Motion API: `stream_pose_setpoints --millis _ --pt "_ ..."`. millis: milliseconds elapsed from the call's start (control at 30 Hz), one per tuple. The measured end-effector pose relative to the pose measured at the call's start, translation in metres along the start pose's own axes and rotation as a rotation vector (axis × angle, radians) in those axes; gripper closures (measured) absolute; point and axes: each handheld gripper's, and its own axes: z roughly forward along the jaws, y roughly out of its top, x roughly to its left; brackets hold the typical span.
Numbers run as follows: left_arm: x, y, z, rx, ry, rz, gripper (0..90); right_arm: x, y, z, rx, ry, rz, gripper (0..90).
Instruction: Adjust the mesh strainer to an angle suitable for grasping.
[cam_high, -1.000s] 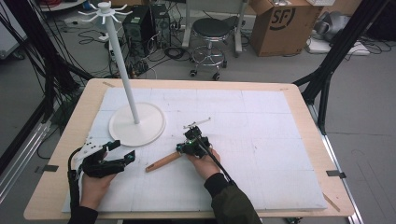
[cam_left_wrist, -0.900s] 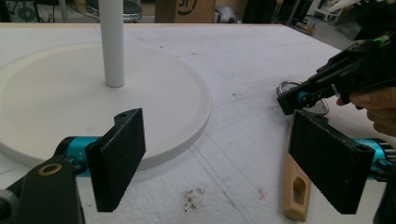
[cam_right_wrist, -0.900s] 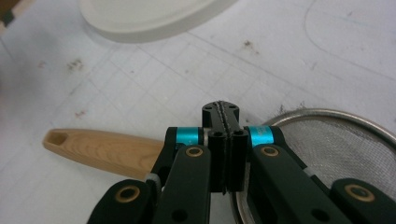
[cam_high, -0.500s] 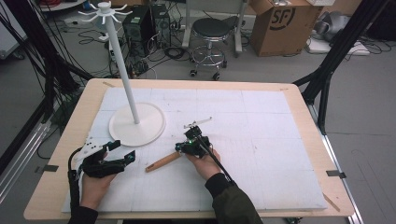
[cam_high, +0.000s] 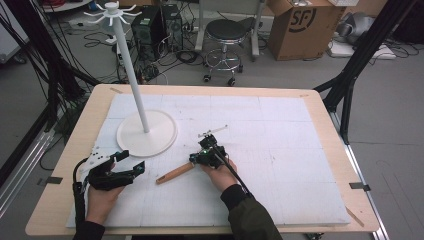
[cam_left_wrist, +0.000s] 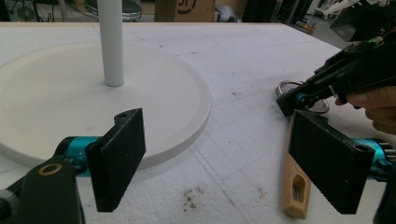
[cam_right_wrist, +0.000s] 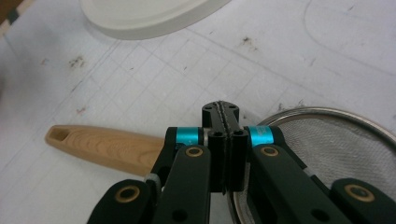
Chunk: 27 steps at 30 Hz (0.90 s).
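Observation:
A strainer lies on the white mat, its wooden handle (cam_high: 175, 173) (cam_right_wrist: 102, 144) (cam_left_wrist: 294, 186) pointing toward the front left and its mesh bowl (cam_right_wrist: 327, 144) to the right of my jaws. My right gripper (cam_high: 205, 156) (cam_right_wrist: 220, 112) is shut, tips down where the handle meets the metal rim (cam_left_wrist: 286, 86); I cannot tell whether it pinches the wire. My left gripper (cam_high: 131, 161) (cam_left_wrist: 219, 158) rests open at the front left, nothing between its pads. It faces the white hook stand's round base (cam_high: 146, 132) (cam_left_wrist: 70, 93) and its pole (cam_high: 132, 75).
The white foam mat (cam_high: 280, 150) covers most of the wooden table (cam_high: 325, 107). Behind the table stand a stool (cam_high: 228, 32) and a cardboard box (cam_high: 300, 20). A black frame strut (cam_high: 350, 75) rises at the table's right rear corner.

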Motion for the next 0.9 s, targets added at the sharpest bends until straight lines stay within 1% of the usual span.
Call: stream_pose_setpoints --millis 133,233,267,333,400,433,500,567,667,767,833,867,900 --pt "0.000 0.000 0.000 0.004 0.000 0.002 19.6 -0.005 -0.003 -0.004 -0.008 -0.007 0.017 90.0" --pt "-0.001 0.000 0.000 0.003 -0.002 0.000 19.5 -0.007 -0.004 -0.006 -0.013 -0.011 0.020 90.0" --pt "-0.001 0.000 0.000 0.004 -0.001 0.001 19.6 -0.009 -0.005 -0.008 -0.014 -0.015 0.029 90.0" --pt "-0.001 -0.001 0.000 0.007 -0.002 0.003 19.5 -0.014 -0.007 -0.013 -0.016 -0.018 0.041 90.0" --pt "-0.001 -0.001 0.001 0.009 -0.002 0.004 19.6 -0.020 -0.011 -0.018 -0.030 -0.024 0.047 90.0" --pt "-0.001 -0.001 0.001 0.010 -0.001 0.004 19.6 -0.023 -0.013 -0.021 -0.032 -0.024 0.060 90.0" --pt "-0.002 -0.001 0.001 0.009 -0.001 0.003 19.7 -0.028 -0.017 -0.027 -0.041 -0.030 0.071 90.0" --pt "-0.002 -0.001 0.001 0.013 -0.002 0.007 19.7 -0.034 -0.021 -0.032 -0.052 -0.025 0.093 90.0" --pt "-0.002 -0.001 0.001 0.012 -0.002 0.005 19.7 -0.040 -0.025 -0.038 -0.060 -0.034 0.104 90.0" --pt "-0.003 -0.001 0.001 0.016 -0.003 0.008 19.7 -0.043 -0.029 -0.042 -0.069 -0.038 0.113 90.0" --pt "-0.003 -0.001 0.002 0.017 -0.005 0.009 19.7 -0.041 -0.029 -0.044 -0.078 -0.051 0.105 90.0" --pt "-0.004 -0.001 0.002 0.015 -0.004 0.007 19.7 -0.039 -0.029 -0.045 -0.085 -0.051 0.099 90.0" --pt "-0.004 -0.001 0.002 0.015 -0.005 0.009 19.7 -0.038 -0.029 -0.046 -0.098 -0.040 0.100 90.0"
